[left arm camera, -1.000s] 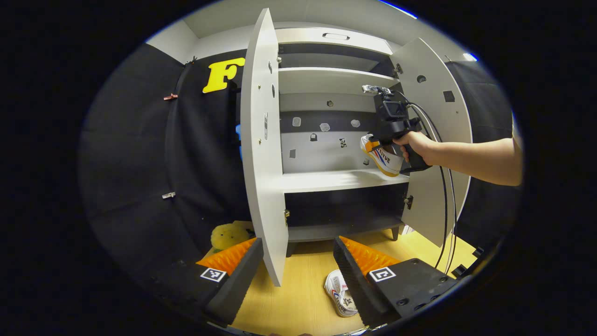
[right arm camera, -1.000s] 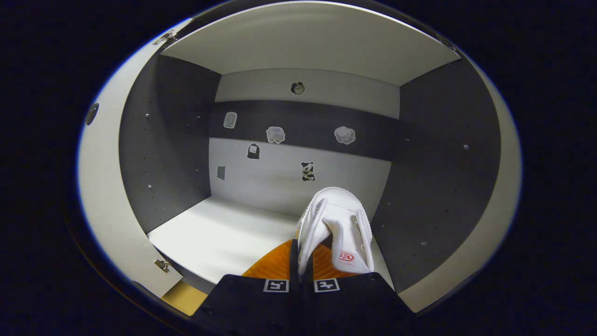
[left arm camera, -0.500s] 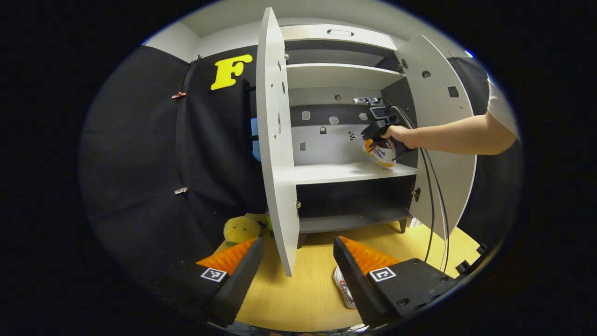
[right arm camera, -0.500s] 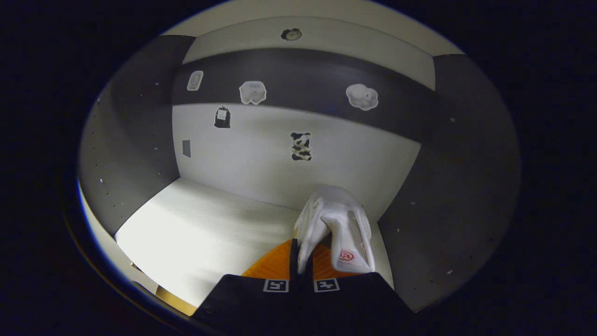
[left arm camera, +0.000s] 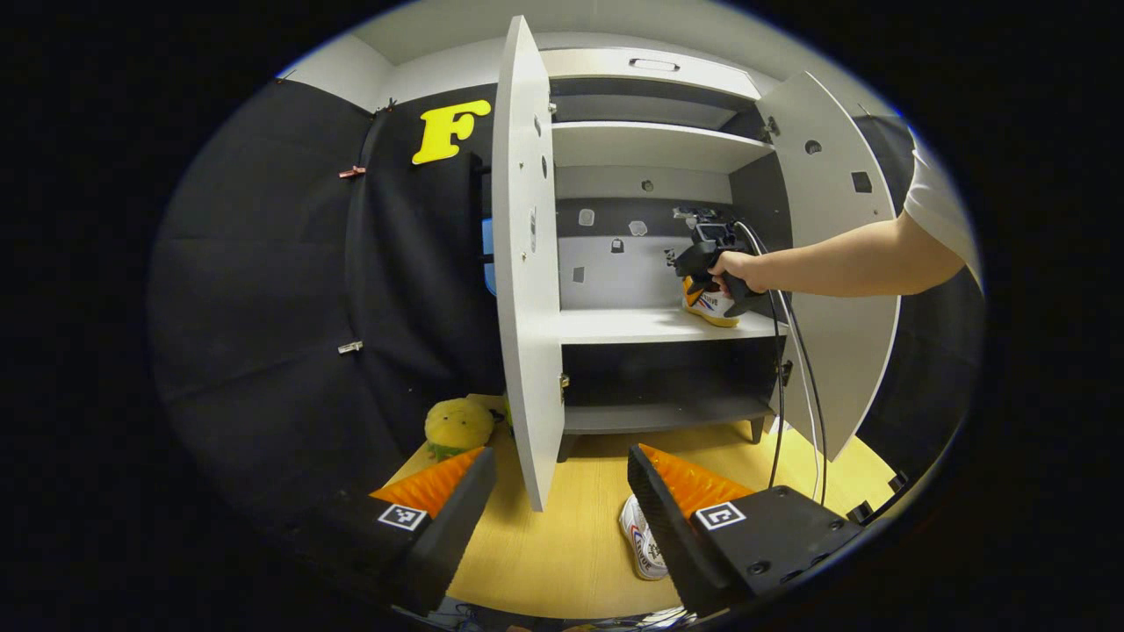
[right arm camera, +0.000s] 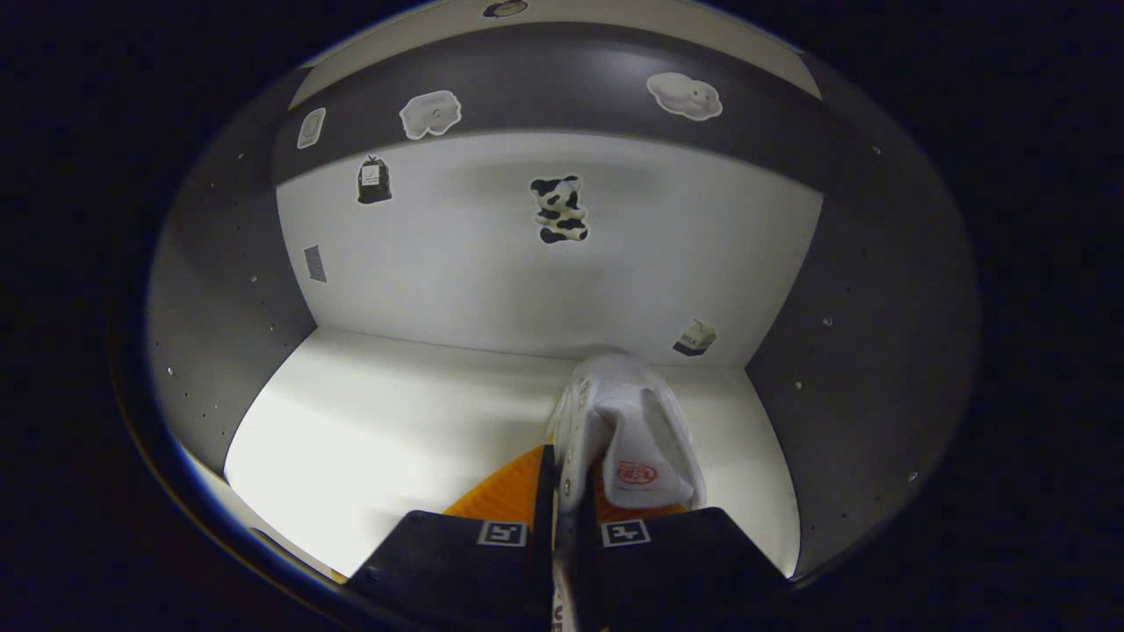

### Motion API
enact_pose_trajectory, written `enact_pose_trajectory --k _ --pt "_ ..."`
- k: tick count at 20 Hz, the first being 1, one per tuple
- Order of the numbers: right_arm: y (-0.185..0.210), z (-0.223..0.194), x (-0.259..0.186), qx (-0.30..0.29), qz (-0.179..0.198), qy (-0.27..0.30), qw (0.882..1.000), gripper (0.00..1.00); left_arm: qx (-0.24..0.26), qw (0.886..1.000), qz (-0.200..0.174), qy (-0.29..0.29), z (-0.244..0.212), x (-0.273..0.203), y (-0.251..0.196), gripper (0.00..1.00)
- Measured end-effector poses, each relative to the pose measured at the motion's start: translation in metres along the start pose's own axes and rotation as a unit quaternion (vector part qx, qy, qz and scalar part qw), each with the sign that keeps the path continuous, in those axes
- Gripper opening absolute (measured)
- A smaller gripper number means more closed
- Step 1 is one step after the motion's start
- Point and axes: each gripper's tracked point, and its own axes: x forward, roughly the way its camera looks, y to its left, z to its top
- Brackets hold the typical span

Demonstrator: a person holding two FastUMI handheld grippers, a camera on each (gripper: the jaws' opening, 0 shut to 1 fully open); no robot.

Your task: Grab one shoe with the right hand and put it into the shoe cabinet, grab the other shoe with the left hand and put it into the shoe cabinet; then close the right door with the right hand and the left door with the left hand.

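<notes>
The white shoe cabinet [left arm camera: 650,145] stands with its left door [left arm camera: 525,263] and right door [left arm camera: 834,263] swung open. A hand holds my right gripper [left arm camera: 702,259] inside the middle compartment. There it is shut on the collar of a white shoe [left arm camera: 713,307] with orange sole and stripes, which sits low on the middle shelf [left arm camera: 632,325]. In the right gripper view the same shoe [right arm camera: 628,421] points toward the back wall, pinched by my right gripper [right arm camera: 569,461] over the shelf [right arm camera: 395,421]. My left gripper [left arm camera: 559,458] hangs open above the floor. The other shoe [left arm camera: 639,546] lies partly behind its right finger.
A yellow plush toy [left arm camera: 457,426] sits on the wooden floor [left arm camera: 571,544] left of the cabinet. Cables [left arm camera: 777,395] hang from the right gripper past the lower shelf [left arm camera: 659,412]. Stickers [right arm camera: 559,208] dot the cabinet's back wall.
The right gripper has carried its shoe deeper into the middle compartment and down to the shelf. The left gripper has stayed open and drawn back slightly from the cabinet.
</notes>
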Motion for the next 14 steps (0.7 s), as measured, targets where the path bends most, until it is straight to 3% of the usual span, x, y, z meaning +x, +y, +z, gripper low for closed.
enact_pose_trajectory --k 1,3,4,6,10,14 --pt "0.003 -0.001 -0.004 0.001 0.005 -0.002 1.0 0.21 -0.002 1.0 0.002 0.001 -0.002 -0.002 0.004 0.95" --pt "0.015 -0.003 -0.022 0.019 0.027 -0.01 0.999 0.44 -0.009 1.0 0.003 0.006 -0.008 -0.004 0.008 0.95" --pt "0.021 -0.004 -0.034 0.025 0.037 -0.017 0.999 0.71 -0.013 1.0 0.0 0.01 -0.011 -0.005 0.01 0.95" --pt "0.025 -0.005 -0.06 0.022 0.039 -0.042 0.998 0.95 -0.025 0.999 -0.012 0.015 -0.016 -0.005 0.011 0.95" --pt "0.028 -0.006 -0.119 0.004 0.037 -0.097 0.995 0.99 -0.046 0.997 -0.058 0.013 -0.022 0.004 0.005 0.95" --pt "0.028 -0.015 -0.185 0.036 0.039 -0.156 0.986 0.99 -0.039 0.994 -0.102 0.008 -0.028 0.015 -0.001 0.95"
